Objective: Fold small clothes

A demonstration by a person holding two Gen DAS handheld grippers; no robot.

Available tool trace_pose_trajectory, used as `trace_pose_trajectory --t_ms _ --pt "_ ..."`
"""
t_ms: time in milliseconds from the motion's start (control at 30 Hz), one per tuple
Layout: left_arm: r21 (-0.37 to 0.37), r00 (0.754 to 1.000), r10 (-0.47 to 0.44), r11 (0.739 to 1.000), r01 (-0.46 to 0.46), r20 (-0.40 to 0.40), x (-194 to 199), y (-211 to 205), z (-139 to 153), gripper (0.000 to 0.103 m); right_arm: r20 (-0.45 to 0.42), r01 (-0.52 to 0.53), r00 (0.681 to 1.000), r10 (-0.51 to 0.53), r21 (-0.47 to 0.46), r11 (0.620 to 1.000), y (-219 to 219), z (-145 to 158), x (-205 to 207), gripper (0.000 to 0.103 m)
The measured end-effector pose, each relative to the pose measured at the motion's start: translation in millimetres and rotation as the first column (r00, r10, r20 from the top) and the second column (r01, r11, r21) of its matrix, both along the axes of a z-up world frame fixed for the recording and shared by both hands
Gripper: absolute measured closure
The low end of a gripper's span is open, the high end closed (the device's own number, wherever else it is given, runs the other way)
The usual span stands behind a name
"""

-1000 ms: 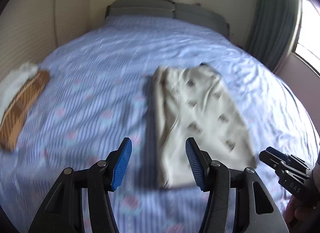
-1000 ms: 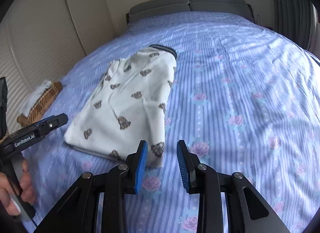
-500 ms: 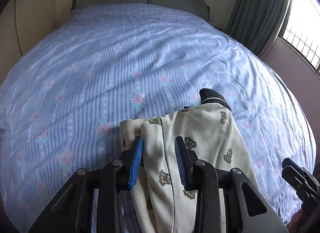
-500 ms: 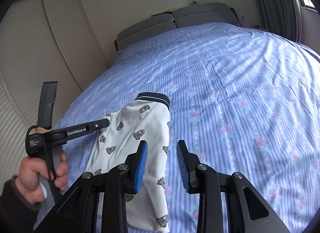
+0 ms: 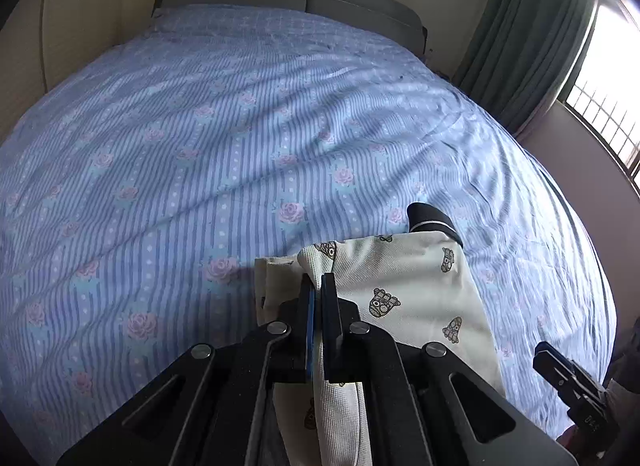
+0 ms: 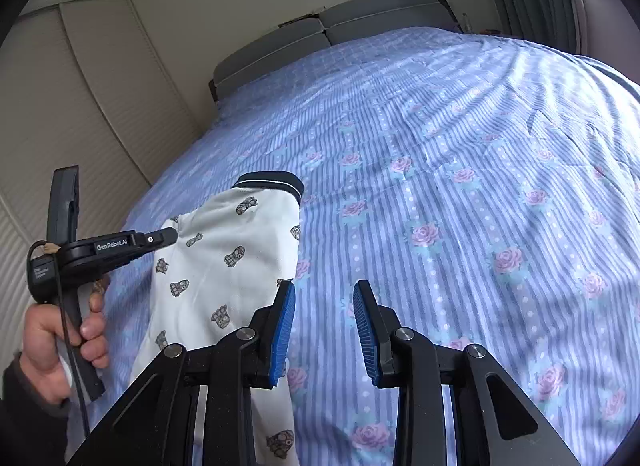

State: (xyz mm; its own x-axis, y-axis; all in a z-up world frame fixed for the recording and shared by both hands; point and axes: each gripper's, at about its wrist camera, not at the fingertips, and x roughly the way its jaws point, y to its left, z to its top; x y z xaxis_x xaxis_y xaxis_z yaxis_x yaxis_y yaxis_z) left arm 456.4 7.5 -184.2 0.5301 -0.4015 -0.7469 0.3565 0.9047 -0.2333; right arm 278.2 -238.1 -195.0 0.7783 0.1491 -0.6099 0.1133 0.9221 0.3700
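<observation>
Blue-striped, rose-printed bedding (image 5: 200, 137) covers the bed that carries everything, and at its near edge the left gripper (image 5: 319, 306) is clenched on a fold of the small cream knit garment with a printed motif and dark collar band (image 5: 404, 278), while the right gripper (image 6: 324, 330) hovers released beside the cloth's right edge. To fold cleanly, the right one should probably pinch the matching edge so both corners travel together. How much fabric lies under the grippers is cut off.
</observation>
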Motion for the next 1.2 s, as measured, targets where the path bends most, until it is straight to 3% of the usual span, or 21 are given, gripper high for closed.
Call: trace_pose_trajectory --t_ms 167,333,667,833,1100,1200 --pt "0.036 1.0 0.004 0.999 -0.003 -0.024 -2.9 -2.0 -13.2 0.096 -0.01 -0.029 1.0 0.028 -0.007 1.0 5.7 -2.9 -1.1 0.071" --pt "0.028 1.0 0.016 0.999 -0.017 0.012 -38.4 7.6 -2.8 0.071 -0.017 -0.066 0.998 0.065 -0.033 0.997 12.1 -0.1 -10.9 0.071" --pt "0.088 0.998 0.053 0.995 -0.055 0.015 -148.2 34.0 -17.7 0.071 -0.028 -0.087 0.996 0.085 -0.057 0.995 17.7 4.5 -57.8 0.071" --pt "0.083 0.995 0.102 0.992 -0.1 -0.021 -166.8 46.4 -35.7 0.071 -0.076 -0.141 0.988 0.133 -0.104 0.985 28.4 -7.4 -71.0 0.071" --pt "0.022 0.989 0.142 0.99 -0.141 -0.044 -172.6 56.2 -43.6 0.07 -0.132 -0.205 0.972 0.195 -0.062 0.977 42.0 -27.9 -60.2 0.071" --pt "0.021 0.988 0.145 0.989 -0.145 -0.043 -174.9 58.6 -47.0 0.066 -0.193 -0.216 0.962 0.194 -0.099 0.971 45.9 -40.4 -54.7 0.076"
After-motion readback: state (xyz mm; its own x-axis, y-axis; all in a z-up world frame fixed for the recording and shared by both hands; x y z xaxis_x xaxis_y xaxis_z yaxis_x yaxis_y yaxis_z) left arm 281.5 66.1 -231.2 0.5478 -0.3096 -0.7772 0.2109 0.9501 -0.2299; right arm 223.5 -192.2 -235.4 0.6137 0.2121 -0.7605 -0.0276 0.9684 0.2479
